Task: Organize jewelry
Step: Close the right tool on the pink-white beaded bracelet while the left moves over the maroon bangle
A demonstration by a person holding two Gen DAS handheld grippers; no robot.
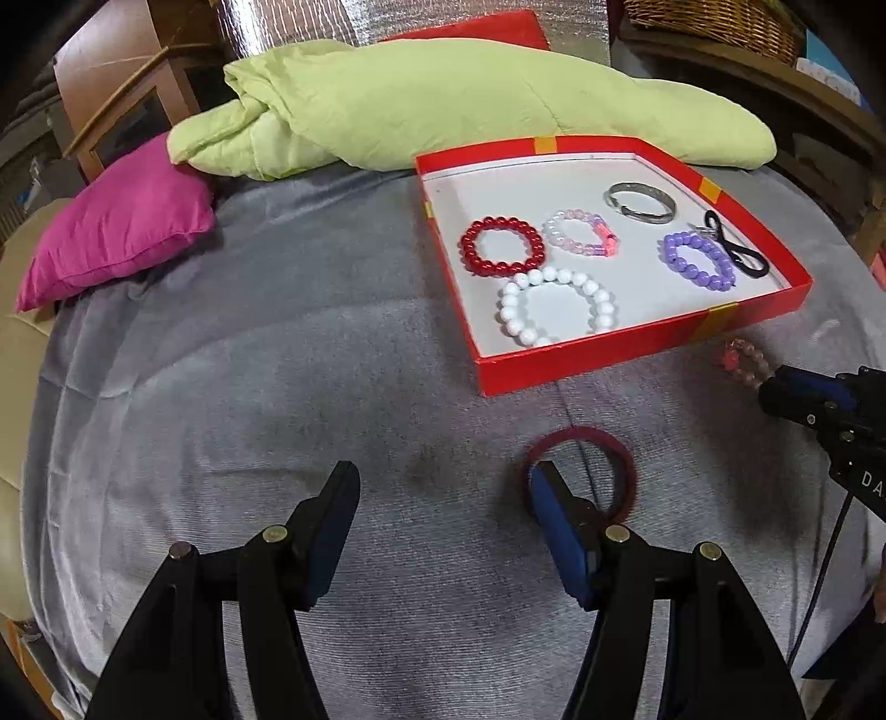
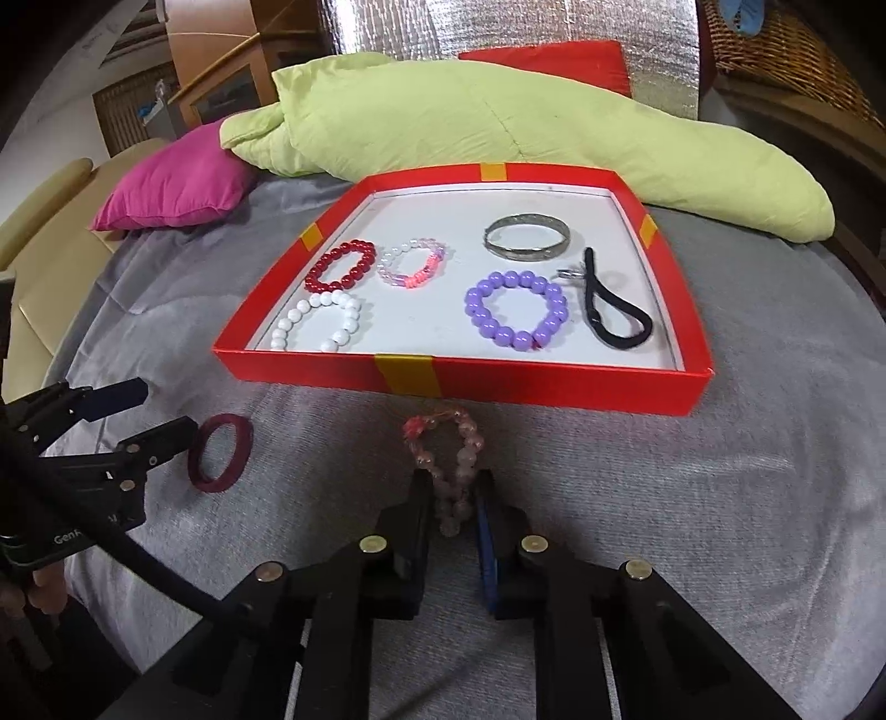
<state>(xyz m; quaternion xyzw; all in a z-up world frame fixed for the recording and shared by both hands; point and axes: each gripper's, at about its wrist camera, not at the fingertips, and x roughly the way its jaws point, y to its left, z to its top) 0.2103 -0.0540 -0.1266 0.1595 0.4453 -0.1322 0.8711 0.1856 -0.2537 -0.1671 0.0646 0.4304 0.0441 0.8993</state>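
A red tray on the grey bedspread holds a red bead bracelet, a white one, a purple one, a pink-and-white one, a silver bangle and a black hair tie. In front of the tray lies a pale pink bead bracelet. My right gripper is shut on its near end, squeezing the loop narrow. A dark red bangle lies flat on the bedspread. My left gripper is open, its right finger over the bangle's near rim.
A folded light-green quilt lies behind the tray, with a magenta cushion to its left. A red cushion and a wicker basket are at the back. Grey bedspread stretches left of the tray.
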